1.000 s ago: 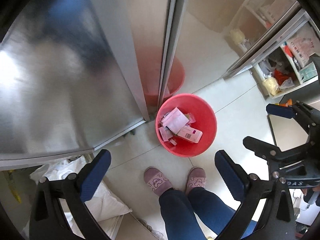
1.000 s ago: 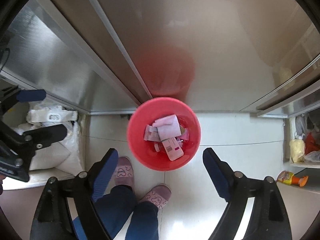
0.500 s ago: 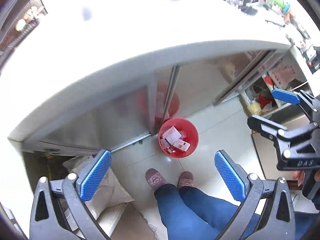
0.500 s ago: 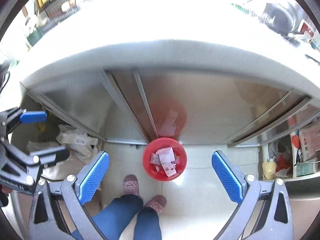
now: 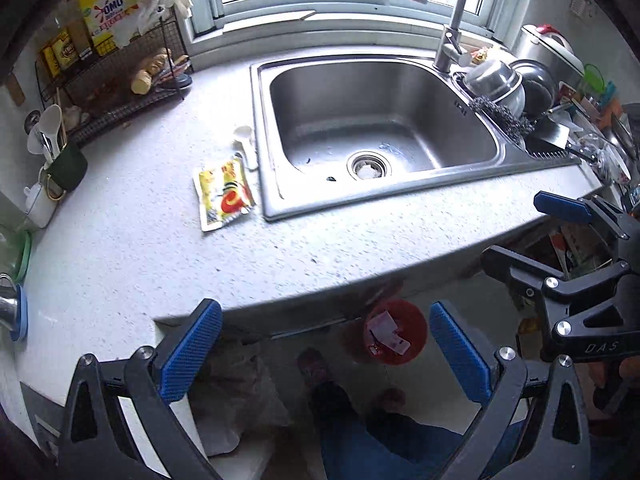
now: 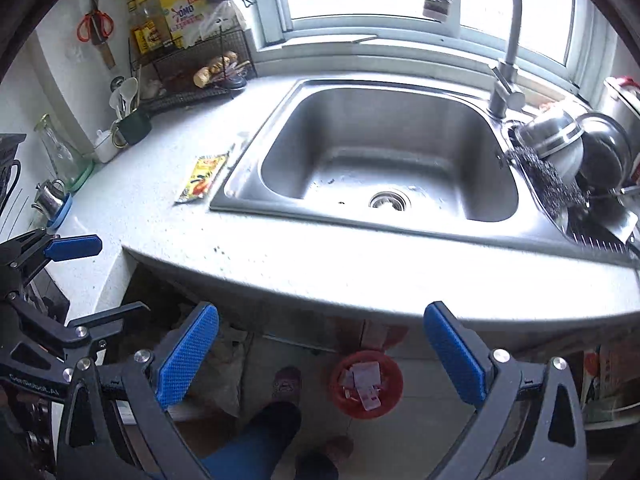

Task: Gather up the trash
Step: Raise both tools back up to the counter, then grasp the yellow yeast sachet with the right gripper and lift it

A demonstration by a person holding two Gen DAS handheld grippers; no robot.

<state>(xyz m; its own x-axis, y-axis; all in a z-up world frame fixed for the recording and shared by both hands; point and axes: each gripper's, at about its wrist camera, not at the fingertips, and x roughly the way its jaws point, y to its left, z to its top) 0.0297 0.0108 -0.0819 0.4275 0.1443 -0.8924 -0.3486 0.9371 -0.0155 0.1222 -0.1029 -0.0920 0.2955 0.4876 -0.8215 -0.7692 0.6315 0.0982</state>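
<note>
Hunting more trash, both my grippers (image 5: 320, 354) (image 6: 320, 354) gaping empty, I judge the yellow wrapper (image 5: 224, 195) beside the sink (image 5: 496, 168) comes next.

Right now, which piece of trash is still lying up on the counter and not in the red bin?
The flat yellow and red packet, on the speckled grey counter just left of the steel sink. The other scraps already lie in the red bin on the floor.

Steel sink (image 5: 280, 200), faucet (image 5: 450, 40), wire rack (image 5: 120, 92)
</note>
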